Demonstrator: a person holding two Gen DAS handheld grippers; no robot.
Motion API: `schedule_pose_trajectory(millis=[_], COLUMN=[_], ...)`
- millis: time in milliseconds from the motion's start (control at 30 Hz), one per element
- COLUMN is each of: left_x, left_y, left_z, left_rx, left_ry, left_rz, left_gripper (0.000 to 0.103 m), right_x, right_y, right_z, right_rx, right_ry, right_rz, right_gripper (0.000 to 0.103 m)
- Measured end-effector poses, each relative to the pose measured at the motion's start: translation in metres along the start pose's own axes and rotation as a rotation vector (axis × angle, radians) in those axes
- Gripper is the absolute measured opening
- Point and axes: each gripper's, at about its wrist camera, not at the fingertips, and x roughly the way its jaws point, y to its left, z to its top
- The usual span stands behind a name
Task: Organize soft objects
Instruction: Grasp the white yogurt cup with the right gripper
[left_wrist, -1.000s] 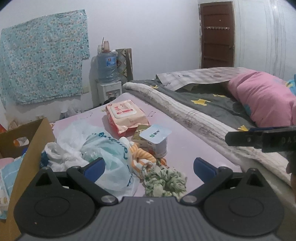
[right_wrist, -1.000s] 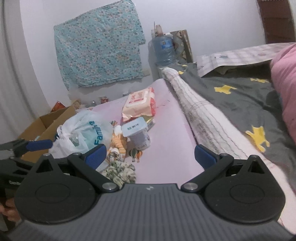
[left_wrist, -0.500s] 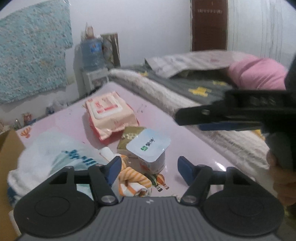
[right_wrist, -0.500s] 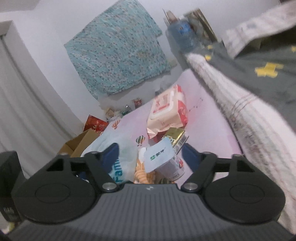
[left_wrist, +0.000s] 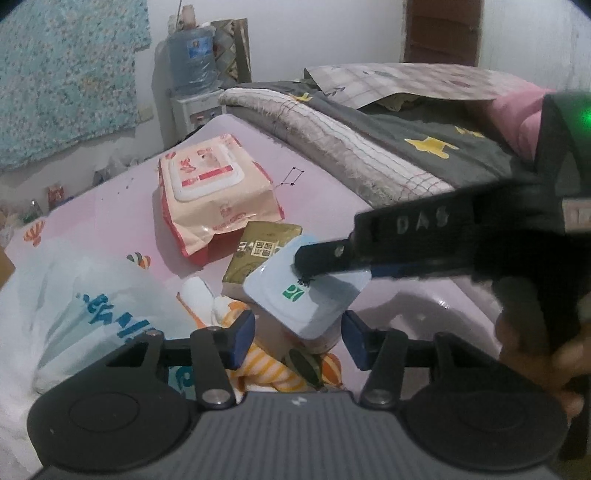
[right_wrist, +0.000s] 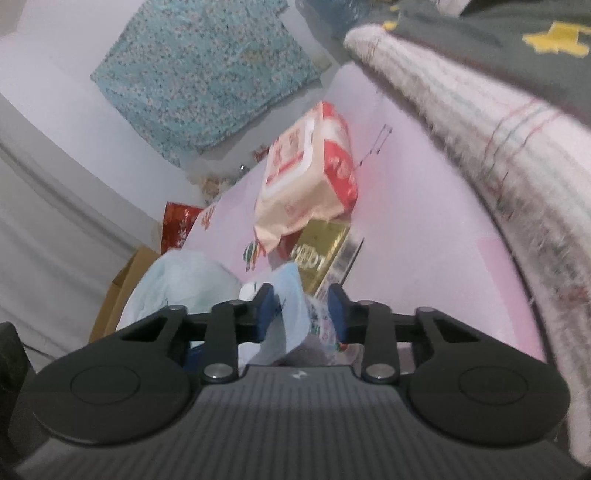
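A small cup with a light-blue foil lid (left_wrist: 314, 299) stands on the pink sheet (left_wrist: 110, 206), partly on an orange-striped soft toy (left_wrist: 266, 365). My left gripper (left_wrist: 297, 341) is low over them. Its jaws are closing, with the cup's base and the toy between the blue pads, and no pad visibly presses. My right gripper (left_wrist: 314, 267) reaches in from the right, its upper finger lying over the lid. In the right wrist view the cup (right_wrist: 291, 291) fills the gap of the closing right gripper (right_wrist: 301, 314). Whether its pads touch the cup is unclear.
A wet-wipes pack (left_wrist: 210, 192) and a gold packet (left_wrist: 258, 247) lie just beyond the cup. A white plastic bag (left_wrist: 92, 314) sits to the left, with a cardboard box (right_wrist: 122, 280) past it. A rolled blanket (left_wrist: 332, 140) borders the right side.
Both grippers came forward and down onto the cup and narrowed their jaws. The right gripper swung in from the right over the lid. The green scrunchie dropped out of view.
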Motion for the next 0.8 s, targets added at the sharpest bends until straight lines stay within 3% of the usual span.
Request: schedule_pose_trajectory(millis=[167, 400, 800], left_x=[0.004, -0.011, -0.081], left_y=[-0.001, -0.008, -0.029], left_z=[-0.001, -0.004, -0.005], left_rx=[-0.040, -0.042, -0.001], left_ry=[0.013, -0.001, -0.108], left_rz=[-0.010, -0.045, -0.095], left_gripper=[0.050, 0.048, 0.048], right_x=[0.002, -0.026, -0.104], right_y=[0.006, 0.011, 0.048], right_z=[-0.005, -0.017, -0.030], right_rx=[-0.021, -0.024, -0.075], right_ry=[0.008, -0.006, -0.087], right_rz=[0.009, 0.000, 0.000], right_gripper=[0.023, 0.023, 0.023])
